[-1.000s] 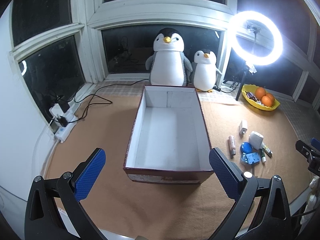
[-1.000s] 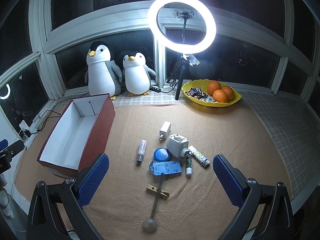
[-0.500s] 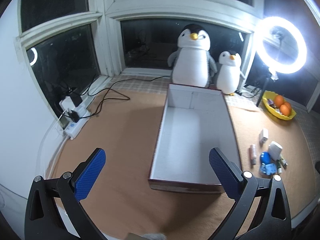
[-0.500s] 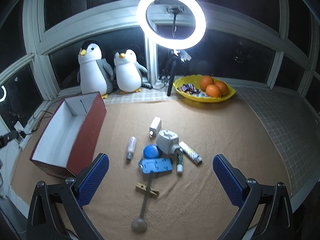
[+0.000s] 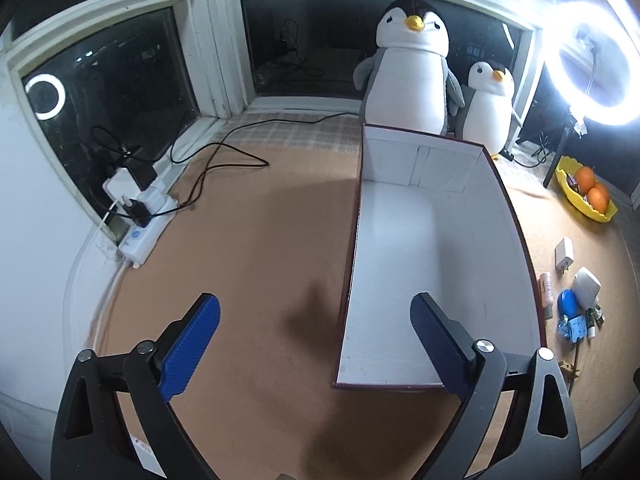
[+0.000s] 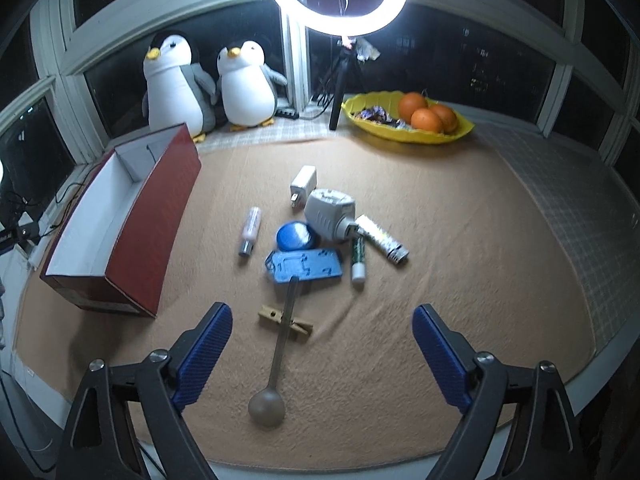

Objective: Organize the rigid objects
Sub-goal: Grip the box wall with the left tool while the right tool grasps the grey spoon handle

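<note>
Both the left gripper (image 5: 314, 322) and right gripper (image 6: 322, 334) are spread, closing on nothing. The spoon (image 6: 276, 354) partly hides the clothespin (image 6: 285, 323). Motion blurs the small labels.

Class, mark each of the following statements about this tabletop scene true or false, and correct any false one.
1. The box holds nothing. True.
2. The spoon lies across the clothespin. True.
3. The yellow bowl holds only sweets. False: oranges too.
4. The right tongs grip the spoon. False: they are closing, with nothing between them.
5. One plush penguin sits by the window. False: two penguins.
</note>
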Motion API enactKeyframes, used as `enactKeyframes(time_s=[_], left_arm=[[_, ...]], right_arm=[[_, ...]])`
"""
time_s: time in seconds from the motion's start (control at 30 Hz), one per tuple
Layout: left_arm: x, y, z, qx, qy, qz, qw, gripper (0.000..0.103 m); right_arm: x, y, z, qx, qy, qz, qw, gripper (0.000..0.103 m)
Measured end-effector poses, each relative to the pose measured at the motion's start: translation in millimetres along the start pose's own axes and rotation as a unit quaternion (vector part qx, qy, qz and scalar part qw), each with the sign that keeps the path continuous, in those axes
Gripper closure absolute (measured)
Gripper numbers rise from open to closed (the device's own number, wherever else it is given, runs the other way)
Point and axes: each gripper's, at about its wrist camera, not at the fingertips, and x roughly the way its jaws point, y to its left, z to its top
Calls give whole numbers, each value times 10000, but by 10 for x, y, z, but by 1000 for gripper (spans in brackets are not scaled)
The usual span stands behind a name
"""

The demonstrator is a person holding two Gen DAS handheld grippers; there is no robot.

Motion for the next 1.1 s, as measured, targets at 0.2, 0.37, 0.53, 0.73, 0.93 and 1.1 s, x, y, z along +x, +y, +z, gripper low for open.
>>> enactKeyframes(time_s=[0.2, 0.37, 0.53, 0.73, 0.93, 1.1], left_arm=[[224, -59, 44, 144, 176, -51, 9997, 16], [371, -93, 41, 299, 320, -68, 9990, 20], [482, -78, 27, 303, 441, -98, 9985, 23], [614, -71, -13, 332, 593, -151, 9976, 35], [763, -89, -76, 357, 788, -248, 9959, 59], [842, -82, -113, 290, 898, -305, 9951, 71]], right_arm=[[188, 27, -90, 108, 273, -9, 9996, 16], [355, 0, -150, 267, 504, 7, 9984, 18], [538, 35, -222, 286, 779, 67, 9965, 32], [782, 146, -289, 221, 1072, 163, 9939, 39], [1040, 205, -323, 250, 1344, 226, 9903, 53], [1186, 243, -336, 270, 1552, 312, 9870, 63]])
